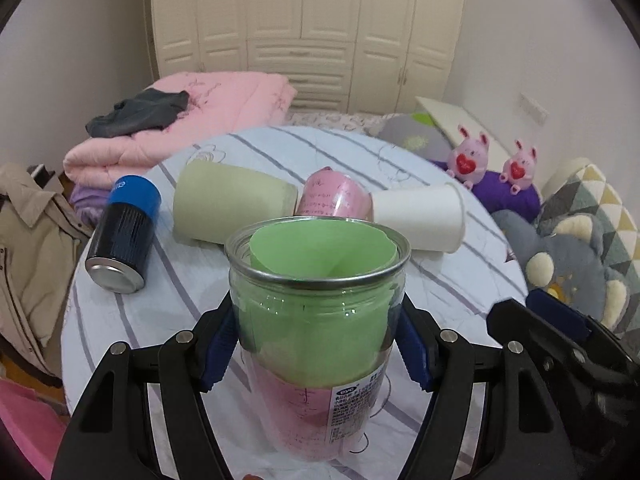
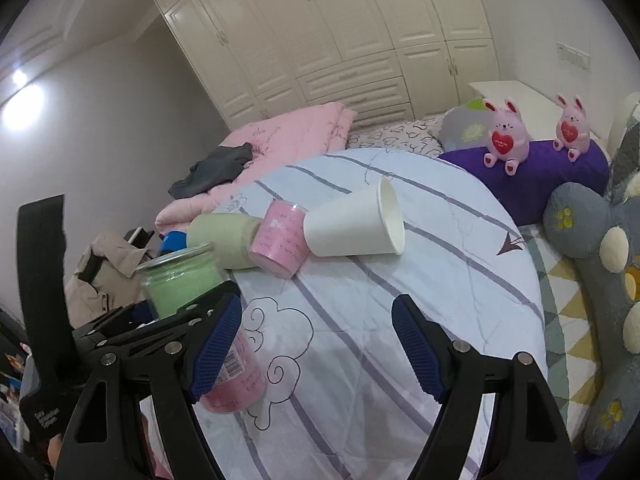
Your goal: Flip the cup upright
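My left gripper (image 1: pixel 316 344): lower centre of the left wrist view, black arms spread from the bottom edge, blue pads (image 1: pixel 218 350) pressed against both sides of the clear jar (image 1: pixel 316 304), which stands upright between them, mouth up. In the right wrist view it appears at lower left.

My right gripper (image 2: pixel 316 348): lower centre of the right wrist view, fingers (image 2: pixel 418 350) spread wide, nothing between them. In the left wrist view it shows at the lower right edge.
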